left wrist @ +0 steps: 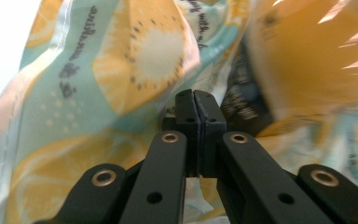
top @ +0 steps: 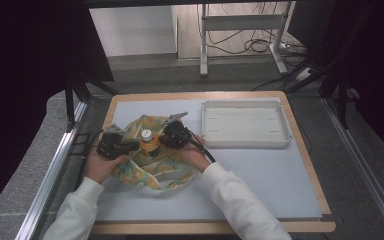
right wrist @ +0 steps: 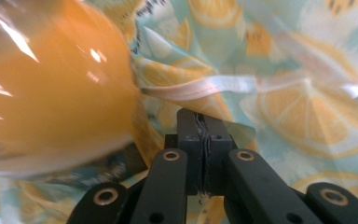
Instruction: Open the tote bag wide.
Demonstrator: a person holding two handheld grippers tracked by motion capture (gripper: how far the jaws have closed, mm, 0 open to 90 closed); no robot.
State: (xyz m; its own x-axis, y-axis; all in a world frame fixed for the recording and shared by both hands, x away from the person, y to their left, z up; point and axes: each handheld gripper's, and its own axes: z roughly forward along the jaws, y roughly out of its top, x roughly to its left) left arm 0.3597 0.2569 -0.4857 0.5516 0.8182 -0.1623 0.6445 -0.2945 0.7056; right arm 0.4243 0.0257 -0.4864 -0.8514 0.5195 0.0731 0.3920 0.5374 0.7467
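You had both grippers down on the bag (top: 152, 167), a crumpled plastic one printed with orange slices on pale blue, lying on the grey mat (top: 260, 185) at the near left of the table. A bottle (top: 149, 141) of orange drink with a white cap stood in the middle of the bag, the bag's folds gathered around it.

Your left gripper (left wrist: 198, 112) was closed, its two pads pressed together with a thin fold of the bag pinched between them; in the left gripper view the bottle showed blurred at the upper right, just beyond the tips. Your right gripper (right wrist: 204, 133) was closed the same way, a sliver of bag material caught in the seam between its pads, the bottle close on its left and a white strap of the bag crossing just above the tips.

In the high view the two grippers sat on either side of the bottle, your left hand (top: 102, 167) and right hand (top: 195, 159) resting on the bag.

A white tray (top: 245, 142) lay on the mat to the right, apart from the bag.
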